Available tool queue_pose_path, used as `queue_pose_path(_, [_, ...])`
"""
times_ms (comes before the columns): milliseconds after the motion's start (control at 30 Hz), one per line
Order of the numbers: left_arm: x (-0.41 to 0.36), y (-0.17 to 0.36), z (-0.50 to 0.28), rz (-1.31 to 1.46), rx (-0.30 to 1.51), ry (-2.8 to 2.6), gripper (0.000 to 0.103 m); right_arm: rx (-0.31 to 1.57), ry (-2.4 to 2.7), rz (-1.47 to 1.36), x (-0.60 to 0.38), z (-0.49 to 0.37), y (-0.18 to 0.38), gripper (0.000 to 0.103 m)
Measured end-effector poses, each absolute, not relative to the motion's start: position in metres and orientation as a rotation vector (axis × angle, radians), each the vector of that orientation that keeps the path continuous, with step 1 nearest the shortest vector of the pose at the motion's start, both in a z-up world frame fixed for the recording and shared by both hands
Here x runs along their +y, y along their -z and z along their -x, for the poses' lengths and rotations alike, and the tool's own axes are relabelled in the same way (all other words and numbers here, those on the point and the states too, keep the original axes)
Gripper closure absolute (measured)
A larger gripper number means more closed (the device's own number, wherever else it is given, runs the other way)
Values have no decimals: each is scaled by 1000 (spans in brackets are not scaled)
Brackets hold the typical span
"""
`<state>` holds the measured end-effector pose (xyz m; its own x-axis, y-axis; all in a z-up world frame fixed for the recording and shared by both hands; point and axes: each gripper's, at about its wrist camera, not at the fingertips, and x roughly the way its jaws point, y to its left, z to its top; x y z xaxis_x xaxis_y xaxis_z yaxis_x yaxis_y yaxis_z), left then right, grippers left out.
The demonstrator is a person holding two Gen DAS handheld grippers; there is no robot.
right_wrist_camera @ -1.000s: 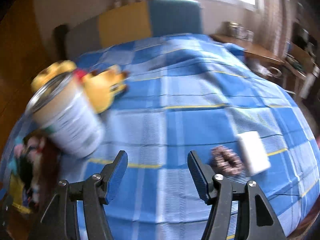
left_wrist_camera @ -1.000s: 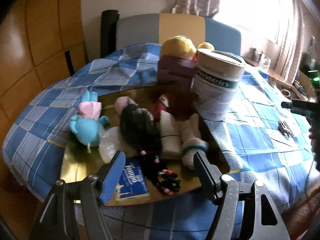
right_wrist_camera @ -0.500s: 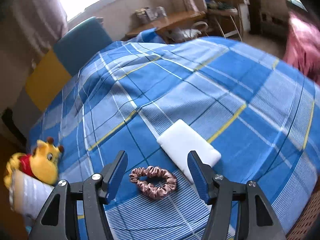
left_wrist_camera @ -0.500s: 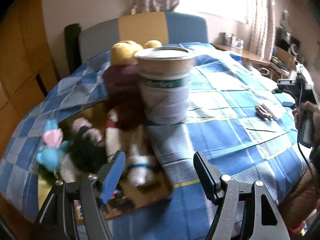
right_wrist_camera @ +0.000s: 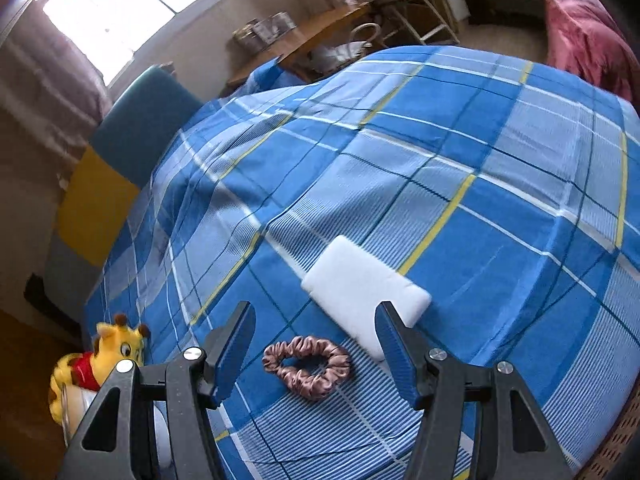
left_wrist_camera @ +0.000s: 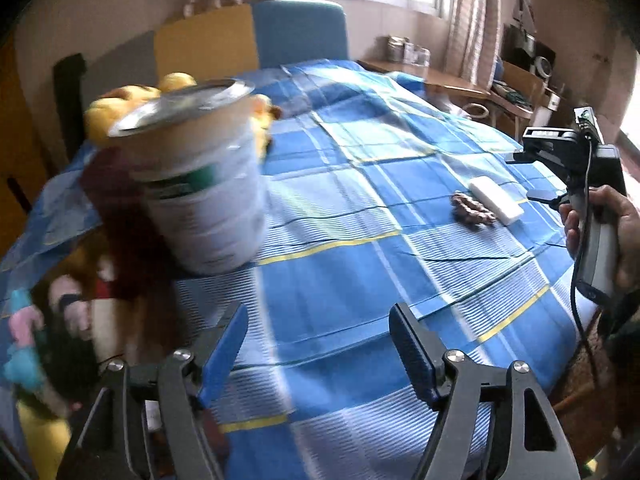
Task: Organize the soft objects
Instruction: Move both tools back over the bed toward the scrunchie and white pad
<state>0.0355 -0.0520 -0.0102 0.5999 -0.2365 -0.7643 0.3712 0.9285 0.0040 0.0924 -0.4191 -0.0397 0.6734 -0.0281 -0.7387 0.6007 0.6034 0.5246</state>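
Left wrist view: left gripper, jaws spread and just widened, nothing between them; swung since a second ago from the toy heap toward open blue checked cloth. Tin left, yellow plush behind it.

Right wrist view: right gripper, jaws apart, empty, now over the pink scrunchie, which touches the white sponge; likely next pickup. Window, wooden shelf beyond.

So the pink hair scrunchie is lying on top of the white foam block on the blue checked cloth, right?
Not quite. The pink hair scrunchie lies beside the white foam block, directly on the blue checked cloth, not on top of it. The right wrist view shows this.
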Motion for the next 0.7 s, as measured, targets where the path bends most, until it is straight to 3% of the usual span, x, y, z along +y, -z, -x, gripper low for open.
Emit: queue_pose_path(700, [-243,49,-128,-181,976,708,28,661,411,-1071,-445,-71,47,40])
